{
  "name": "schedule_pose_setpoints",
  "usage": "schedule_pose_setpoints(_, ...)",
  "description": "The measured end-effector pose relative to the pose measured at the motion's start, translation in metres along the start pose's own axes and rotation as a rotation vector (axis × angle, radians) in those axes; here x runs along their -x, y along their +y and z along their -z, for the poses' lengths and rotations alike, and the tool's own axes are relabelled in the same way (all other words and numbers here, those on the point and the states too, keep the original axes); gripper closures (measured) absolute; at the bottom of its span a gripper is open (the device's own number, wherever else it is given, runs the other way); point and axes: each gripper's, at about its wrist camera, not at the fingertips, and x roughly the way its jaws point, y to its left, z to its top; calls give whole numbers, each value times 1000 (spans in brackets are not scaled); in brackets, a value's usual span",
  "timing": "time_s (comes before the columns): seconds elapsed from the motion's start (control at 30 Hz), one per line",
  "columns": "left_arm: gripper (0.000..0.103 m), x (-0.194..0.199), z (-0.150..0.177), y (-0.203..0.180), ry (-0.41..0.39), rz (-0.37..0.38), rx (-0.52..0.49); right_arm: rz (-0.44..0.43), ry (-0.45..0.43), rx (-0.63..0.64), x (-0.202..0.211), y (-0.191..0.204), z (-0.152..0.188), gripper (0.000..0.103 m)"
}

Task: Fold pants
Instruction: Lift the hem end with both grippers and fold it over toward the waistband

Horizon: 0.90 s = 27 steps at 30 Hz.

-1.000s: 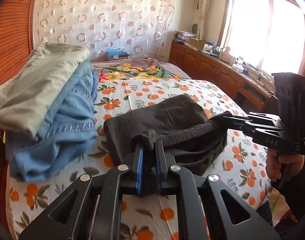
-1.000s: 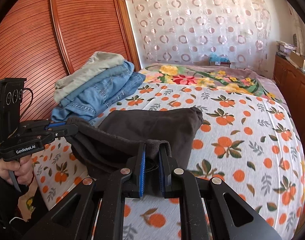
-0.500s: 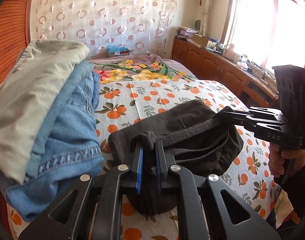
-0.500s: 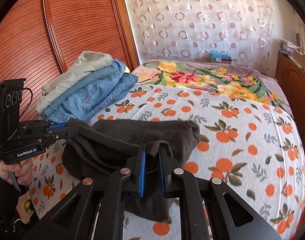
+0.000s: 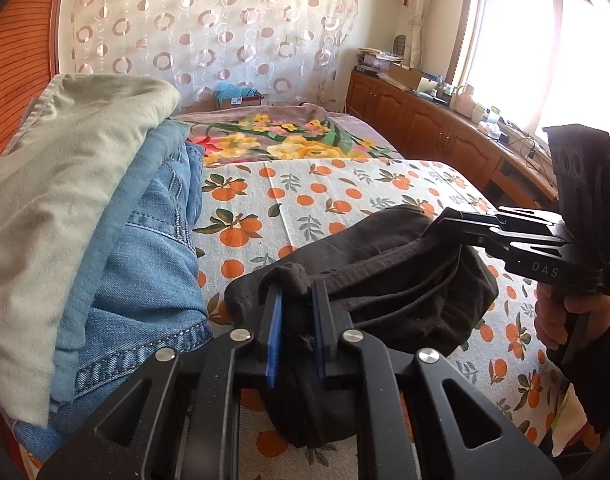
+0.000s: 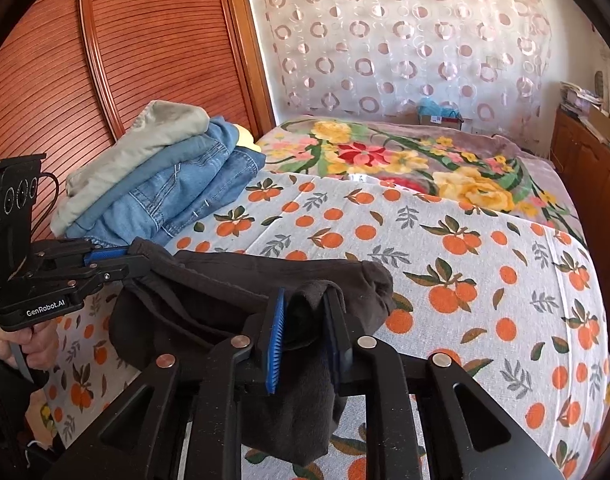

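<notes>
Pants (image 5: 385,280) sit between both grippers' (image 5: 297,300) (image 6: 305,308) just-loosening jaws.

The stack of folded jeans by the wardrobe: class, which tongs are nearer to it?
Left. The left tongs hold the dark pants right beside the jeans stack; the right tongs grip the pants' far end, away from it.

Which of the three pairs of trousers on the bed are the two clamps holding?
The dark pants, spread on the orange-print sheet. Both grippers, left and right, have its cloth between their jaws. The beige and denim pairs lie stacked, untouched.
</notes>
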Motion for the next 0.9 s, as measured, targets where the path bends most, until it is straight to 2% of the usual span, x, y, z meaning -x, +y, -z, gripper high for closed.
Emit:
schedule_pose_setpoints(0.07,84,3,-2,0,-5,3,5,4,-3,-2,3,-1,0,76)
schedule_pose_setpoints(0.17,71,6,-3,1,-13,-10,8,40,-13,0,8,-2,2,66)
schedule_pose_setpoints(0.37,56,11,1,3,-19,-5,15,43,-9,-6,18,-5,8,63)
schedule_pose_setpoints(0.83,56,-3,11,1,33,-7,11,-9,71,43,-7,-9,-1,62)
schedule_pose_setpoints(0.87,56,-3,11,1,33,-7,11,-17,77,42,-9,-10,-2,65)
schedule_pose_setpoints(0.9,56,-3,11,1,33,-5,12,-30,79,39,-10,-12,-3,74)
